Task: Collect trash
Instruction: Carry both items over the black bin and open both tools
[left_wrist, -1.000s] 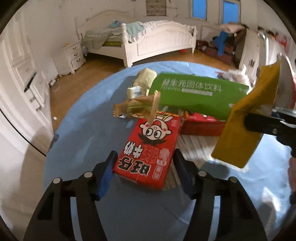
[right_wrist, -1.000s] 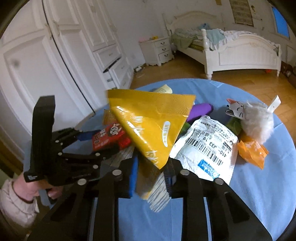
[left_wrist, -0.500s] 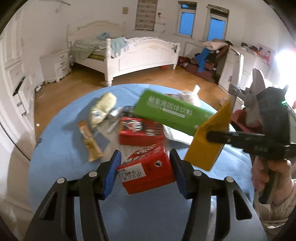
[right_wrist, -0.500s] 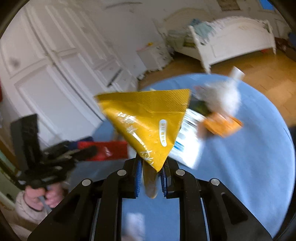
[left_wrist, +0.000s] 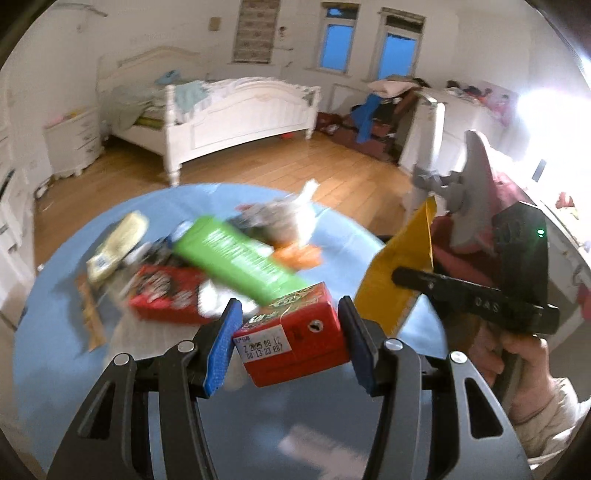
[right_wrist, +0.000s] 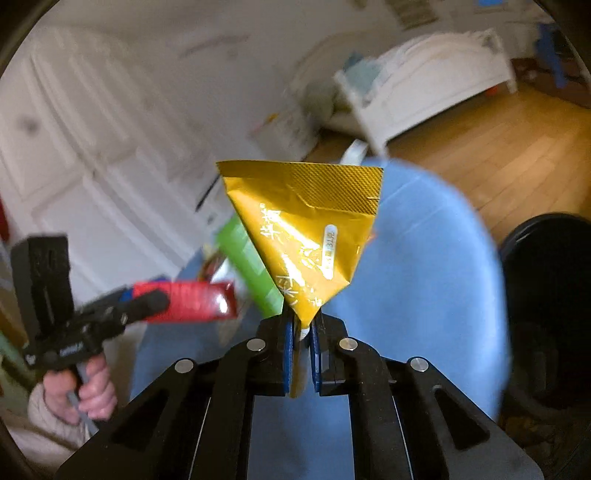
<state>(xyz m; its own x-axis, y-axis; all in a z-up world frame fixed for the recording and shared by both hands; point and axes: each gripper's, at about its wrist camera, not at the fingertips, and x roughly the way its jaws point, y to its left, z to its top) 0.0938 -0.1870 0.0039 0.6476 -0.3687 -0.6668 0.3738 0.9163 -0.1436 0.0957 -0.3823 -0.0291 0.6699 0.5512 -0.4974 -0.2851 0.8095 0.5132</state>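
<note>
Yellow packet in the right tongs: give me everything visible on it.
The yellow packet is a glossy golden foil pouch, triangular from the right wrist view, with a crimped, cross-hatched seal along its top edge, pale printed characters and a small white oval label. It looks flat and creased. It stands upright with its point down, pinched at that lower corner between the shut blue pads of the right tongs, held above the blue table. Nothing else visibly touches it. From the left wrist view it shows nearly edge-on.

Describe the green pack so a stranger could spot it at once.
Find the round blue table in front of the white bed. In the litter heap at its middle, the green pack lies slanted over the rest, the only long green thing there, beside a red carton.
</note>
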